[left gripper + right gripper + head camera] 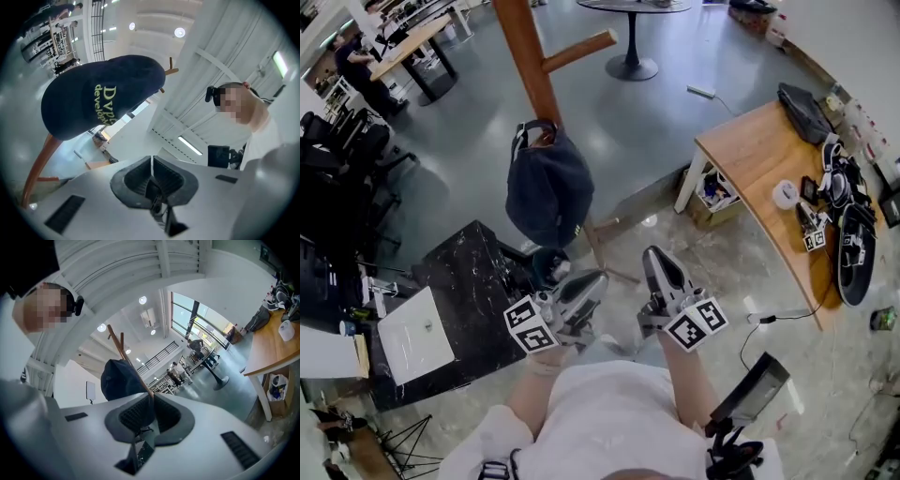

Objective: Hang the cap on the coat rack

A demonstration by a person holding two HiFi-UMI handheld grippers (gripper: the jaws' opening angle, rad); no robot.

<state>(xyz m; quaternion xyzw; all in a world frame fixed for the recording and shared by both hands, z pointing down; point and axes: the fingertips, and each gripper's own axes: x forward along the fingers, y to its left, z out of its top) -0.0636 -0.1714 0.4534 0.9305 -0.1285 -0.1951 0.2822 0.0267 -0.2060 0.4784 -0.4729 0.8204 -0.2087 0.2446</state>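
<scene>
A dark navy cap (548, 183) hangs on a peg of the wooden coat rack (528, 56); neither gripper touches it. In the left gripper view the cap (101, 96) shows yellow lettering, with the rack's pole (40, 161) running down to the lower left. The right gripper view has the cap (119, 378) on the rack (123, 352) beyond the jaws. My left gripper (586, 286) and right gripper (658, 262) are held side by side below the cap, close to my body. Both are shut with nothing in them.
A black marble-topped table (469, 300) with a white sheet (414, 336) stands at the left. A wooden desk (769, 178) with devices is at the right, a box (712, 192) under it. A round table base (632, 67) stands farther back. Chairs and a person are at the far left.
</scene>
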